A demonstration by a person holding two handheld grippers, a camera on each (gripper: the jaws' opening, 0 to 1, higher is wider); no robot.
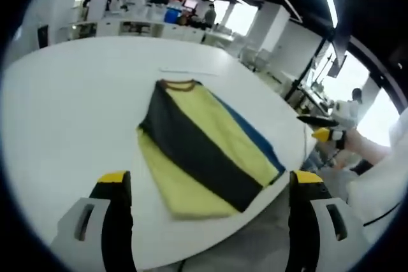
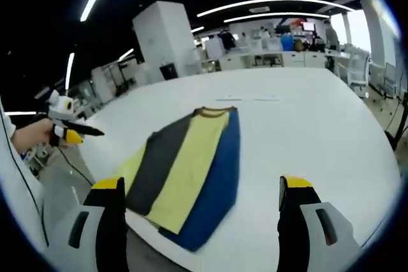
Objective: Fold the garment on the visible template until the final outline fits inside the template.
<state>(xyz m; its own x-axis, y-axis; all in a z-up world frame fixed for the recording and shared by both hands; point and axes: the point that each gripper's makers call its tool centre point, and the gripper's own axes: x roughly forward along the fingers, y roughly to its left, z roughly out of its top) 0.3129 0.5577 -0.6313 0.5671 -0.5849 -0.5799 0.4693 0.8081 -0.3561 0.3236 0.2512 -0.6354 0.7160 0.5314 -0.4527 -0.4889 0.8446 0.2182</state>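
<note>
A striped garment (image 1: 203,151) in yellow, dark grey and blue lies folded lengthwise on the white round table (image 1: 76,106), brown collar at the far end. Its near end hangs slightly over the table edge. My left gripper (image 1: 210,183) hovers above the near edge, open, with nothing between its jaws. The right gripper (image 1: 322,128) hangs off the table to the right, held by a hand. In the right gripper view the garment (image 2: 185,170) lies ahead, blue stripe on the right. My right gripper (image 2: 201,186) is open and empty. The left gripper (image 2: 67,130) floats at the left.
A thin pale strip (image 1: 188,71) marks the table beyond the collar, strip (image 2: 248,99). Office desks and shelves (image 1: 146,20) line the back wall. A person (image 1: 354,103) stands far right. The table edge (image 2: 95,176) runs close below the garment.
</note>
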